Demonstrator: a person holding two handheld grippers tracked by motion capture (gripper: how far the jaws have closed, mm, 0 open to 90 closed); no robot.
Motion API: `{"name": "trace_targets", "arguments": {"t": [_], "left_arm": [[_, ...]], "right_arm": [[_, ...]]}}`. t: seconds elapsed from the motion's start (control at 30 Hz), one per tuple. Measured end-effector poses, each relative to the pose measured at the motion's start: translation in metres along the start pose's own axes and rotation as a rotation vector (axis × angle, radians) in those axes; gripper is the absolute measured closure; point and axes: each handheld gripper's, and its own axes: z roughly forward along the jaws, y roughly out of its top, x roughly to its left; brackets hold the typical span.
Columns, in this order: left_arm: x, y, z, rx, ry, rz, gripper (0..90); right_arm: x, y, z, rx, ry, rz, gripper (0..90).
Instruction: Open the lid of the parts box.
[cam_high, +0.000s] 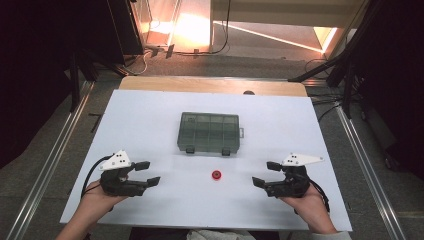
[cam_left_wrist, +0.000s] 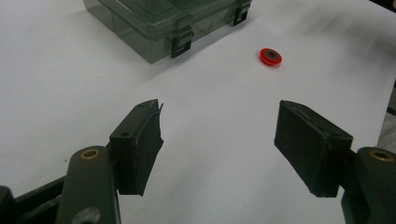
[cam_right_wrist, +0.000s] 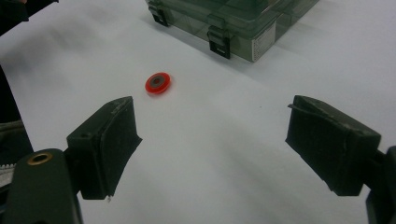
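A small red ring with a dark centre lies flat on the white table top, midway between my two grippers. Behind it stands a clear grey compartment box, lid down, with two black latches on its front. My left gripper rests at the table's left front, open and empty, pointing toward the ring. At the right front my right gripper is open and empty too, with the ring ahead of its left jaw. The box shows in the left gripper view and the right gripper view.
A wooden strip runs along the table's far edge. Metal rails flank the table on both sides. Cables lie on the floor beyond, under bright light.
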Motion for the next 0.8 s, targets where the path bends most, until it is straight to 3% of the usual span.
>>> {"name": "trace_targets", "arguments": {"t": [0.7, 0.8], "left_arm": [[-0.0008, 0.0008, 0.0, -0.002, -0.017, -0.006, 30.9], [-0.0003, 0.0008, 0.0008, -0.003, -0.016, -0.016, 24.5]], "right_arm": [[-0.0004, -0.0002, 0.0002, 0.006, -0.011, 0.001, 17.0], [-0.0002, -0.0002, 0.0, 0.005, -0.01, 0.001, 17.0]]}}
